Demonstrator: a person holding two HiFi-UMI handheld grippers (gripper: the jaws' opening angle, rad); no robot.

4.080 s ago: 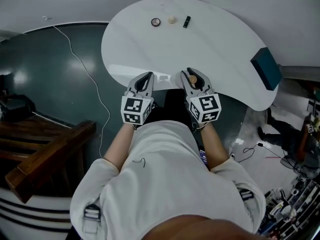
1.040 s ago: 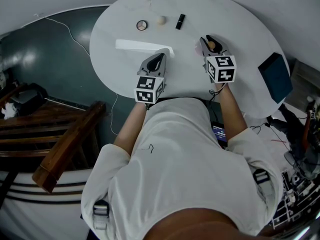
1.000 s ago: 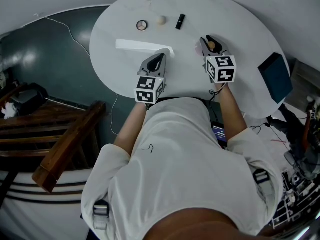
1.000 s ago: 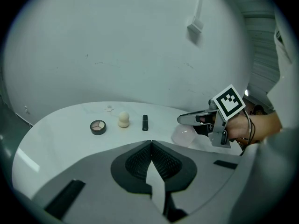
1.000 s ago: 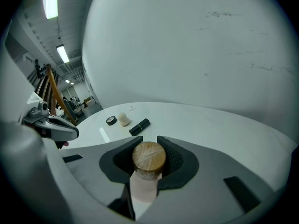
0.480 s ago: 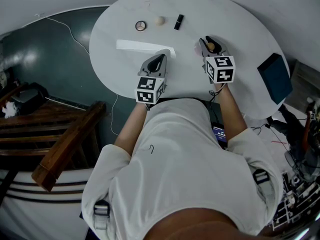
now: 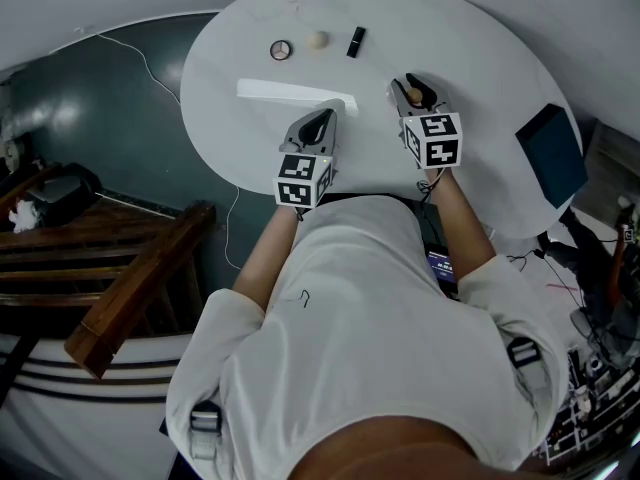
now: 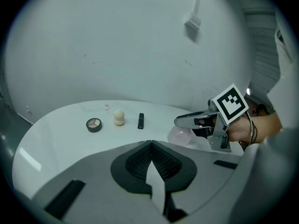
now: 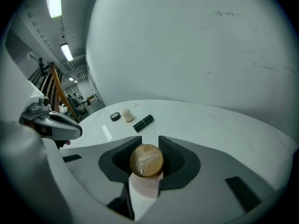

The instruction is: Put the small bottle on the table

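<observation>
White round table point(image 7: 480, 58), dark teal floor point(image 7: 120, 128) around it. Small bottle point(image 9: 146, 160), wooden cap, pale pink body, stands between right gripper point(image 7: 411, 88) pads, person's side of black tube point(image 7: 354, 41); jaws opening, pads touching cap. Bottle base seems on tabletop. Left gripper point(image 8: 152, 143) jaws together, empty, nearer person than tube. Beige sponge point(image 7: 318, 40), compact point(image 7: 280, 50) left of tube.

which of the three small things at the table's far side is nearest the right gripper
The black tube, the rightmost of the row; the beige ball and round compact lie further left.
</observation>
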